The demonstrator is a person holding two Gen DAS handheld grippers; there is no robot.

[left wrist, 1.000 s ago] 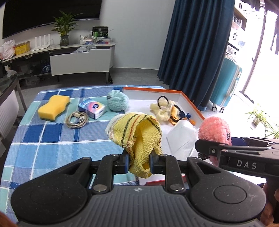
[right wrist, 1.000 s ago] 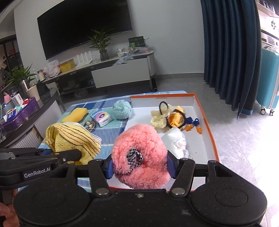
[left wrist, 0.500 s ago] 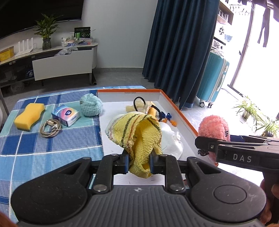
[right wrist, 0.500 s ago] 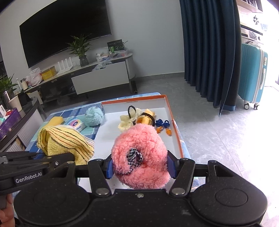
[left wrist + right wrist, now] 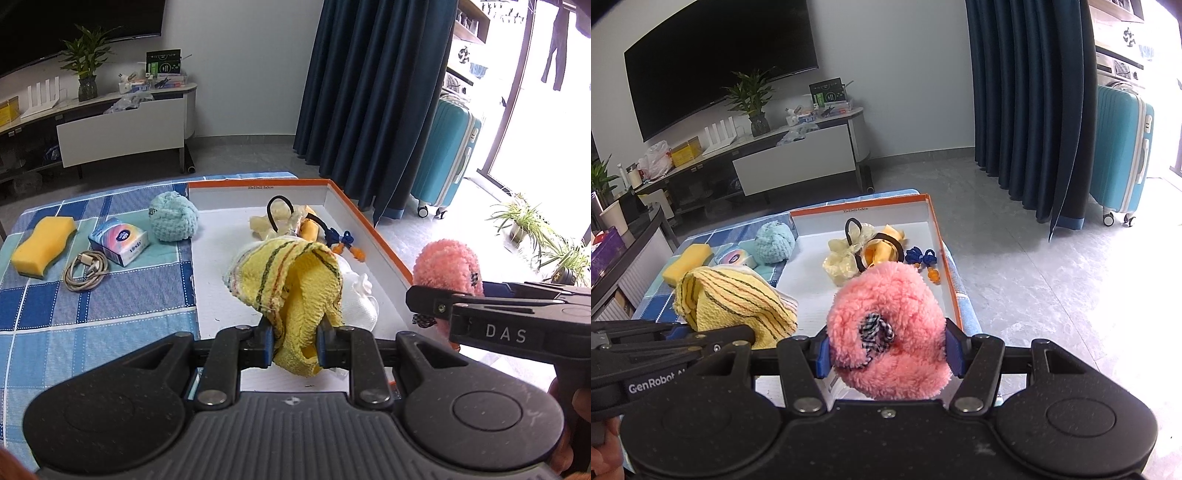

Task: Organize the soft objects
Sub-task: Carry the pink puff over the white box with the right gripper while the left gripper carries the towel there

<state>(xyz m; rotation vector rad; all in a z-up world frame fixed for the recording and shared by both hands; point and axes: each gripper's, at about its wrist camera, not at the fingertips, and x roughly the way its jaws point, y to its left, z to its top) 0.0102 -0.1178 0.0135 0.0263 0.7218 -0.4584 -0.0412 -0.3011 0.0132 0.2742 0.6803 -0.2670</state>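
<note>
Our left tongs (image 5: 294, 345) squeeze the yellow cloth (image 5: 291, 280) over the box (image 5: 369, 229); our right tongs (image 5: 888, 352) hug the pink fluffy toy (image 5: 890, 325) nearer its right rim.

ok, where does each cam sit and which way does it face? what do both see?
Left wrist: on the left gripper, looking forward and down over the orange-rimmed white tray; its fingers clamp a yellow striped knitted cloth; the right gripper's side shows at right.
Right wrist: on the right gripper, facing the same tray; its fingers hold a fluffy pink plush; the left gripper and a hand's edge show at left.
Shared: tray, cloth, plush, teal knitted ball, yellow sponge.
</note>
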